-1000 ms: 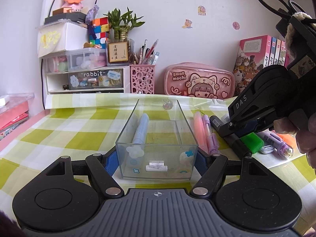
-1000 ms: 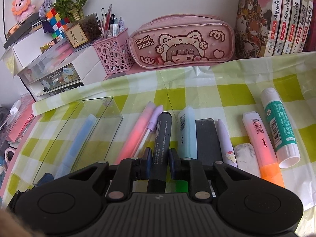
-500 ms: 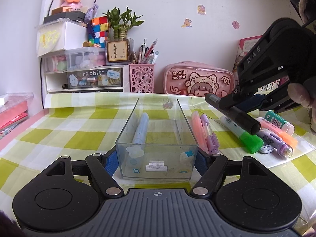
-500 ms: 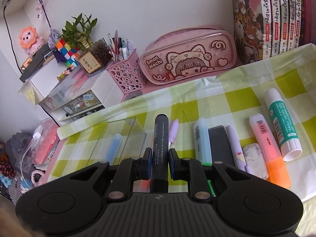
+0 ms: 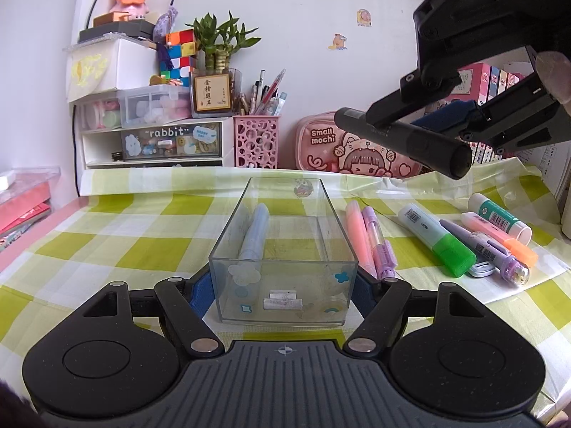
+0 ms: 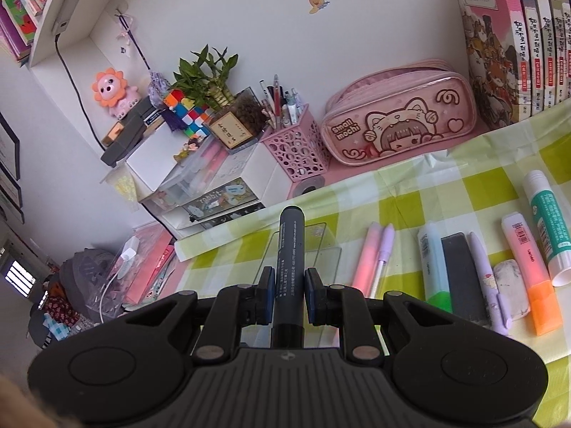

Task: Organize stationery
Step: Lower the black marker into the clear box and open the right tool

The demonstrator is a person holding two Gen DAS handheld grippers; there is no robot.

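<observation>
A clear plastic box (image 5: 283,249) stands on the checked cloth with a pale blue pen (image 5: 254,232) inside. My left gripper (image 5: 283,294) is shut on the box's near end. My right gripper (image 6: 289,294) is shut on a black marker (image 6: 289,249) and holds it in the air, above and right of the box; the marker also shows in the left wrist view (image 5: 403,139). Right of the box lie a pink highlighter (image 5: 358,235), a purple pen (image 5: 379,246), a green-capped highlighter (image 5: 437,239), an orange-capped highlighter (image 6: 528,278) and a glue stick (image 6: 547,224).
A pink pencil case (image 6: 396,128), a pink pen holder (image 6: 296,149) and a white drawer unit (image 5: 153,135) stand along the back wall. Books (image 6: 514,42) stand at the back right. A black eraser (image 6: 462,278) and a white eraser (image 6: 510,287) lie among the pens.
My right gripper has lifted the black marker off the cloth and carried it up and left toward the box. The left gripper and box have not moved.
</observation>
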